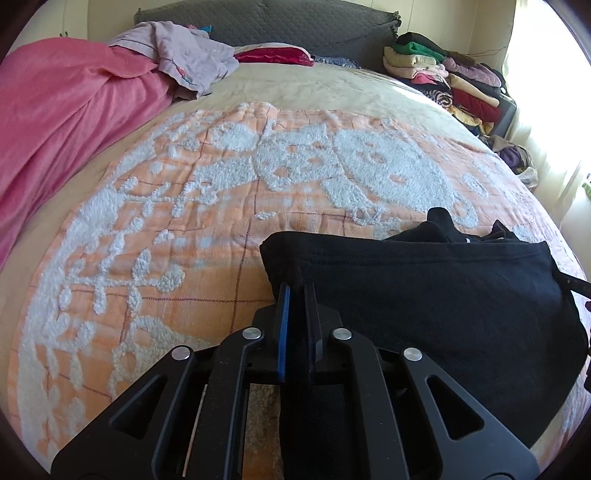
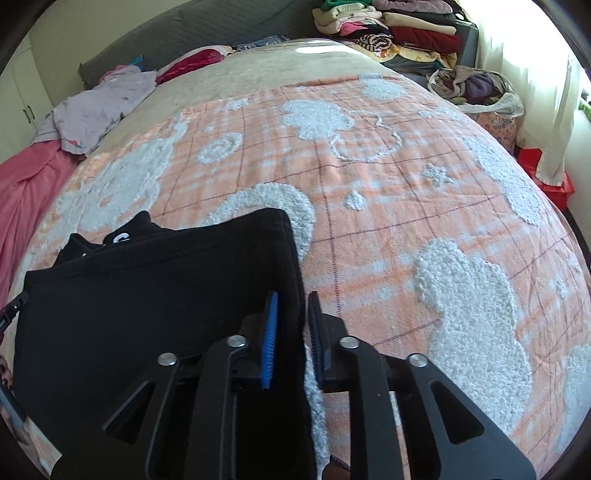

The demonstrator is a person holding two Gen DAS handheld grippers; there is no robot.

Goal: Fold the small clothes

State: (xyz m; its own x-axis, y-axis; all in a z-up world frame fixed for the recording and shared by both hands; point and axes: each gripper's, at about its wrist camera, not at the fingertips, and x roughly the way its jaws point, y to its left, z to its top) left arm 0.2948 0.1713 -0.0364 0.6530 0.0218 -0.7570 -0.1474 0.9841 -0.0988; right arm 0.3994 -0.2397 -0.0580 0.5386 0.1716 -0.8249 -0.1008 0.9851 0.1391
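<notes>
A black garment [image 1: 436,295] lies partly folded on the orange and white blanket [image 1: 177,229], its upper layer lifted between my two grippers. My left gripper [image 1: 297,290] is shut on the garment's left edge; cloth runs between its fingers. In the right wrist view the same black garment [image 2: 147,302] fills the lower left. My right gripper [image 2: 293,301] stands at the garment's right edge, its jaws a little apart, with black cloth between them; a narrow gap shows at the right pad. A white mark shows near the garment's far end.
A pink sheet [image 1: 62,122] and a crumpled lilac garment [image 1: 188,55] lie at the far left of the bed. Stacks of folded clothes [image 1: 443,70] stand at the far right by the grey headboard [image 1: 295,26]. A bag of clothes [image 2: 476,88] sits beside the bed.
</notes>
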